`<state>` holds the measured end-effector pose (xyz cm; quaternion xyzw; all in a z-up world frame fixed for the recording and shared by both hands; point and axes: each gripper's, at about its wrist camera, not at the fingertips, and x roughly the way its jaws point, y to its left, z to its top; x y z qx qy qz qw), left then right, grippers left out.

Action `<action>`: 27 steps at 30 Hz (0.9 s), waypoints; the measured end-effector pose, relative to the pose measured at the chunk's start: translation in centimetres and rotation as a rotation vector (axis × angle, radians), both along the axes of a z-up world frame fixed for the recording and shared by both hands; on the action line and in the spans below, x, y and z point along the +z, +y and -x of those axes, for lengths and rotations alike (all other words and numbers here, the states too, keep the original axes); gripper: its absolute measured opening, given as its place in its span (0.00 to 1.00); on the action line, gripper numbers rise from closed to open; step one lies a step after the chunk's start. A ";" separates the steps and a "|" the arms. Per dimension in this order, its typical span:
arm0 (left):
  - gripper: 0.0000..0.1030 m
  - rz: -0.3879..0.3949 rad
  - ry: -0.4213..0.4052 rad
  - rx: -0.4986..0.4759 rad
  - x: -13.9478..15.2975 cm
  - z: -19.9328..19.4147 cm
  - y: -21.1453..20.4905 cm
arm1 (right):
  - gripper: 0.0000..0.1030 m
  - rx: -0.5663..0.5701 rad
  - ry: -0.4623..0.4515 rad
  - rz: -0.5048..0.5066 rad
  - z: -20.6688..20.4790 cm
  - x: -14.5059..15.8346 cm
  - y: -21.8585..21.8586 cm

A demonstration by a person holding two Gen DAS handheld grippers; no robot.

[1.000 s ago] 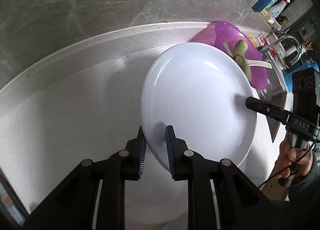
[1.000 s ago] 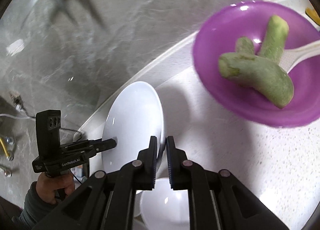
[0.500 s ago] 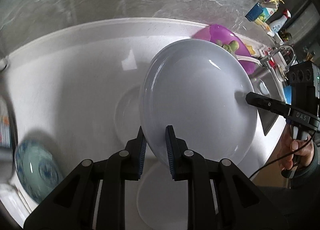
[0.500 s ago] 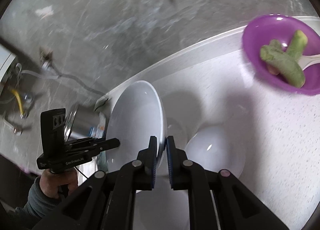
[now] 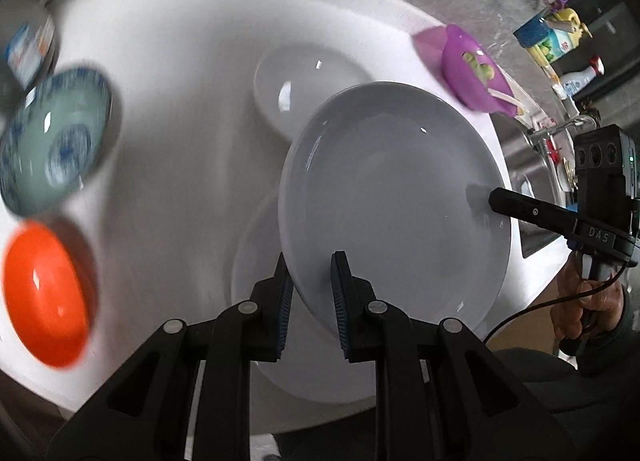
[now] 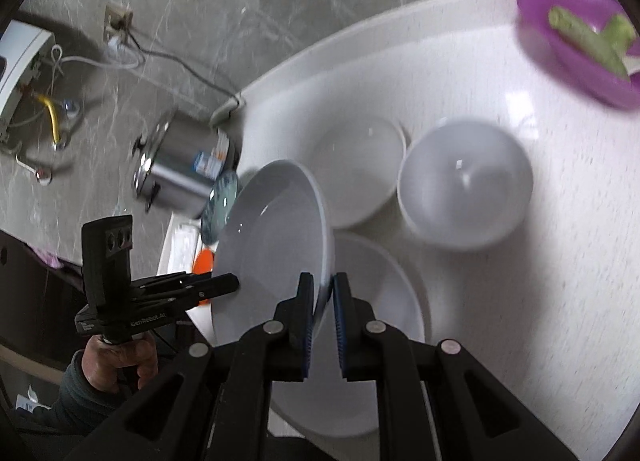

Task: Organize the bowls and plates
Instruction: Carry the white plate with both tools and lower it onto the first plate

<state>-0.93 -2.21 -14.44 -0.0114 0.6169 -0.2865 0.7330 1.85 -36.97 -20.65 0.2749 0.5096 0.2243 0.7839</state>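
Here the white plate (image 5: 394, 197) hangs tilted in the air over the white desk (image 5: 160, 61), carried by both grippers at once. The left gripper (image 5: 310, 289) pinches the plate's near rim between its blue-padded fingers, and the right gripper (image 6: 322, 303) clamps the opposite rim, its fingers pressed close on the thin edge. Directly beneath the lifted plate lies a second white plate (image 6: 376, 301) flat on the desk. Beyond it stand a shallow white dish (image 6: 360, 169) and, just beside that, a deeper white bowl (image 6: 466, 185). Toward the left side of the left wrist view sit a blue-patterned bowl (image 5: 52, 145) and an orange bowl (image 5: 44, 293), near each other and blurred. At the far edge of the desk is a purple bowl (image 6: 576, 37) holding green vegetable pieces (image 6: 588, 37). A steel pot (image 6: 180, 169) stands near the desk's back corner.
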 end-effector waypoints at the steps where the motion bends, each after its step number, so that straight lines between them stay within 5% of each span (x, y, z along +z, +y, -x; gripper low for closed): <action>1: 0.17 0.002 0.007 0.009 -0.4 0.6 0.4 | 0.12 0.010 0.007 0.001 0.3 -0.3 0.2; 14: 0.17 -0.045 0.006 0.019 -3.4 5.8 1.2 | 0.12 0.060 0.059 0.050 2.2 -3.5 1.3; 19: 0.17 -0.061 0.022 0.013 -5.8 4.3 -2.0 | 0.12 0.060 0.091 0.053 2.0 -5.1 1.1; 27: 0.17 -0.080 0.033 0.012 -7.5 4.2 -1.5 | 0.12 0.077 0.122 0.077 1.8 -7.3 1.5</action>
